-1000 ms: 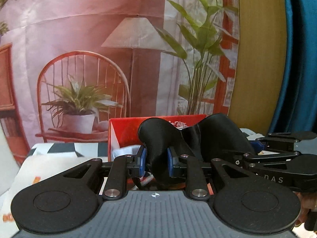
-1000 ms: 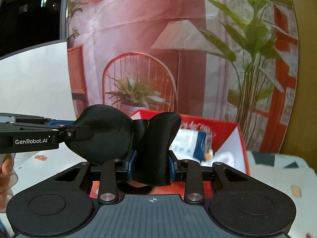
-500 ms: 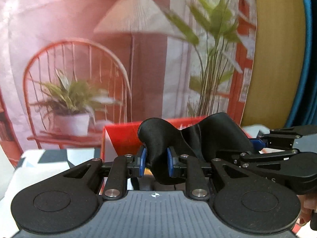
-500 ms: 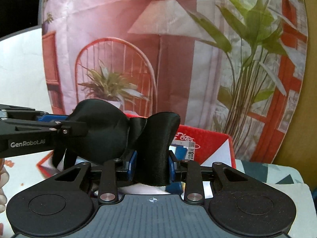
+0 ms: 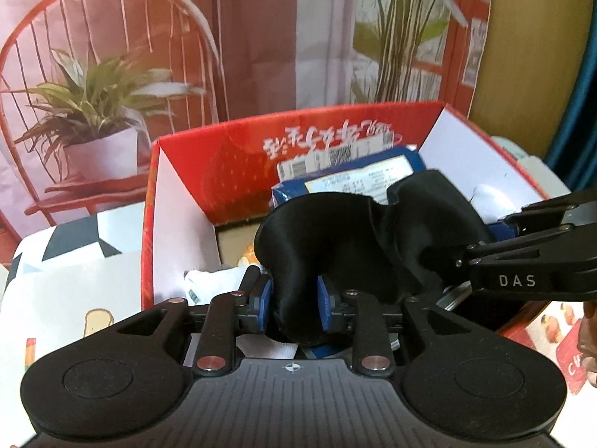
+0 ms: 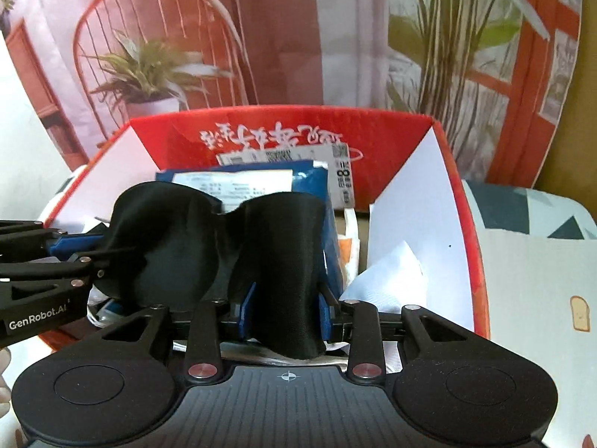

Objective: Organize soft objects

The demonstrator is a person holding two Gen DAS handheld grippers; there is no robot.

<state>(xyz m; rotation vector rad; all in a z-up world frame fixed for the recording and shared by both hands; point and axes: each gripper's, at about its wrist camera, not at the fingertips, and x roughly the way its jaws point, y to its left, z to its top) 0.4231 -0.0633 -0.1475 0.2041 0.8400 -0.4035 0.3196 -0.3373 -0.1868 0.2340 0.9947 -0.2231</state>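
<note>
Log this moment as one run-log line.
left gripper: shut on eye mask | right gripper: shut on eye mask | mask: held over open red box | box: holds blue packet

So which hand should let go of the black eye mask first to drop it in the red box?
Probably the left gripper: its end of the eye mask hangs over open floor of the red box; the right gripper can then lower its end.
</note>
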